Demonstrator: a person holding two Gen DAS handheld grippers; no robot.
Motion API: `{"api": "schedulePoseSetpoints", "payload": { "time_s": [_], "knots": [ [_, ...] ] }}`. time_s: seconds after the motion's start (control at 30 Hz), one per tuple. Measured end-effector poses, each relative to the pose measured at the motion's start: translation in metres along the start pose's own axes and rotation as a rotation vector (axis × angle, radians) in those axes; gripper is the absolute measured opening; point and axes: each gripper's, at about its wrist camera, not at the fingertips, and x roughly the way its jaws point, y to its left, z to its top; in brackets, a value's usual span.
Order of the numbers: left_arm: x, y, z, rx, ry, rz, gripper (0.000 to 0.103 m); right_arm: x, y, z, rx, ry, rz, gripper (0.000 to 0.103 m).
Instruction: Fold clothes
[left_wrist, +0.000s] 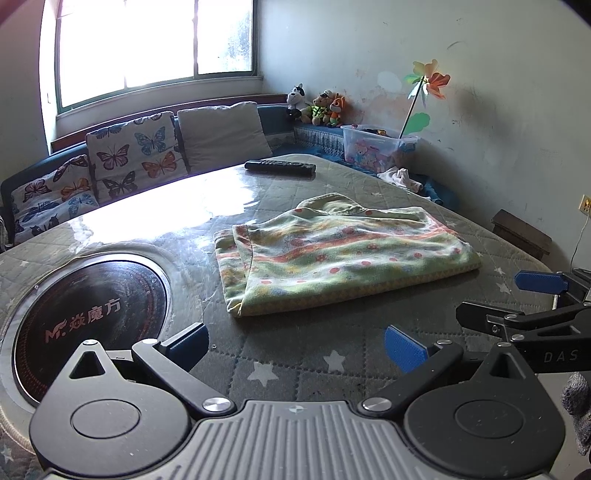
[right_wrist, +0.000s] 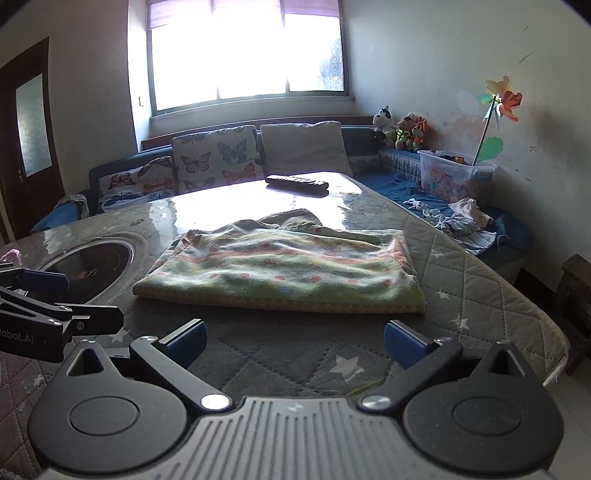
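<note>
Our left gripper (left_wrist: 295, 349) hangs low over the grey quilted star-print table cover (left_wrist: 325, 365), its blue-padded fingers spread wide with nothing between them. Our right gripper (right_wrist: 294, 343) sits the same way, fingers fully apart and empty, just beside the left one.

Straight ahead of both, a little beyond the fingertips, lies the soft green fleece garment with pink and orange flowered bands (left_wrist: 343, 254). It rests flat on the cover, already doubled over into a rough rectangle. Its long axis runs left to right across our reach, so the thick folded edge faces us. A loose olive-green flap (right_wrist: 295, 219) pokes out at the far side, unfolded.

From the right wrist view the garment's near edge spans almost exactly between the fingers, so we judge the right gripper is better centred on it. The left sits towards its left end, next to the round black inset hotplate (left_wrist: 92, 314). A black remote control (left_wrist: 280, 167) lies well beyond the garment, out of the way.
</note>
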Motion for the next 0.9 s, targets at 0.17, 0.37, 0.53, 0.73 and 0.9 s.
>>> {"api": "schedulePoseSetpoints", "payload": {
  "time_s": [0.17, 0.37, 0.53, 0.73, 0.9],
  "knots": [
    [-0.0020, -0.0016, -0.0018, 0.004, -0.001, 0.001, 0.103, -0.0012, 0.0017, -0.0008, -0.007, 0.000, -0.011, 0.103],
    [-0.0036, -0.0022, -0.0032, 0.004, 0.000, 0.006, 0.103, -0.0019, 0.0030, -0.0019, -0.009, 0.001, -0.020, 0.103],
    [-0.0045, -0.0029, -0.0040, 0.004, -0.001, 0.007, 0.103, -0.0030, 0.0030, -0.0012, -0.009, 0.001, -0.028, 0.103],
    [-0.0067, -0.0051, -0.0048, 0.009, -0.004, 0.004, 0.103, -0.0032, 0.0049, -0.0013, -0.014, 0.001, -0.035, 0.103],
    [-0.0077, -0.0078, -0.0046, 0.017, -0.009, 0.000, 0.103, -0.0058, 0.0060, -0.0006, -0.015, -0.004, -0.035, 0.103]
  ]
}}
